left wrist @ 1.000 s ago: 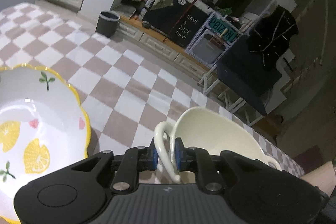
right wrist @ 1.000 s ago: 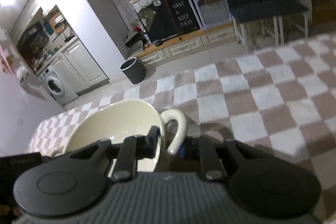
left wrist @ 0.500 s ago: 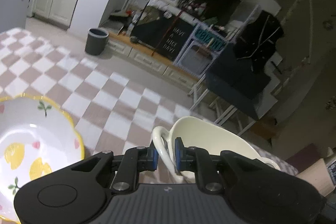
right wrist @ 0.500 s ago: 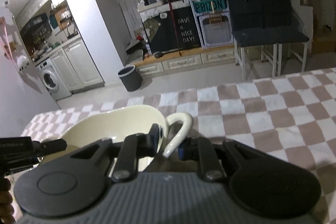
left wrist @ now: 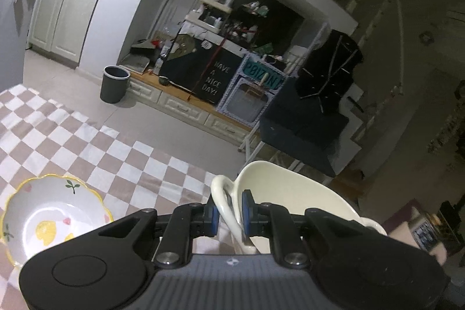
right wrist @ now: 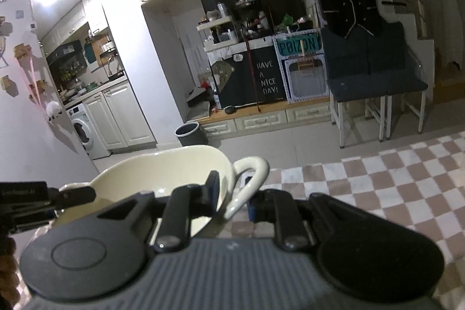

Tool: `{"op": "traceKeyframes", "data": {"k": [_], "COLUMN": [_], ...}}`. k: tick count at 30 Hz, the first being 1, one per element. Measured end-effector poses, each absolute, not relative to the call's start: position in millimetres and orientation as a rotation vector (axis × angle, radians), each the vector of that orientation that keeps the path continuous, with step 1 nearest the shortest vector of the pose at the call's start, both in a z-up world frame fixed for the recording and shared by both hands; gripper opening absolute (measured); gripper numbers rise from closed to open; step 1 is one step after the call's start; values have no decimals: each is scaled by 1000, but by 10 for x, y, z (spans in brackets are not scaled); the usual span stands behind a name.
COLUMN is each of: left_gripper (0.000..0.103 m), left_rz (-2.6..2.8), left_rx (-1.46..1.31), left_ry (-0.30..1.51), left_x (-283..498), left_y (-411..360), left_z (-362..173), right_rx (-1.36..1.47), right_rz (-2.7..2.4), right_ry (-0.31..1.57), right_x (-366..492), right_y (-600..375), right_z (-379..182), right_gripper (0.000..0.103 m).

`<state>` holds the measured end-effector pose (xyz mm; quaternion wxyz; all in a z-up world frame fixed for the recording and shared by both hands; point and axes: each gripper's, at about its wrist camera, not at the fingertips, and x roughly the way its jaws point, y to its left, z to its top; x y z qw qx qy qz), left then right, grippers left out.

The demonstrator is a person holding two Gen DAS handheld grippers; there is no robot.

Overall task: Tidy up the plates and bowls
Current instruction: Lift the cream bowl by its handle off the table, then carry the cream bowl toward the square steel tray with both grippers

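The cream bowl [left wrist: 293,199] hung above the checked tablecloth [left wrist: 87,147], carried by its 2 loop handles; the left gripper [left wrist: 228,215] was clenched on one loop, the right gripper [right wrist: 232,193] on the other. It looked like glazed ceramic, so probably heavy, stiff, slippery and breakable; the loops seemed the safest hold; the lemon-patterned bowl [left wrist: 52,220] sat nearby on the cloth.

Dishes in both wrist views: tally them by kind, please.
Cream two-handled bowl, a handle in each gripper: 1
Scalloped lemon-print bowl with a yellow rim, on the checkered cloth: 1
Plates: 0
Total: 2
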<state>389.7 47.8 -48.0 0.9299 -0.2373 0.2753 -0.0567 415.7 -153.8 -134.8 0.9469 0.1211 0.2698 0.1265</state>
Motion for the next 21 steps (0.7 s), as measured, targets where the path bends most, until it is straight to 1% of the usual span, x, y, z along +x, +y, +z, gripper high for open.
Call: {"op": "traceKeyframes", "data": {"k": [10,21], "left_gripper": [18,18], "left_rz": [-158,-185], "left_rx": [-474,-465], "left_ry": [538,496], "left_x": [3303,2527], "left_y": [517,675], "left_z": [-121,91], "right_rx": [187,168], "right_rz": [243,275], "right_ry": [501,481], "right_x": [3591,2854], "right_y": [-1472,-1384], "right_z": [-848,-615], "right_gripper": [23,24]}}
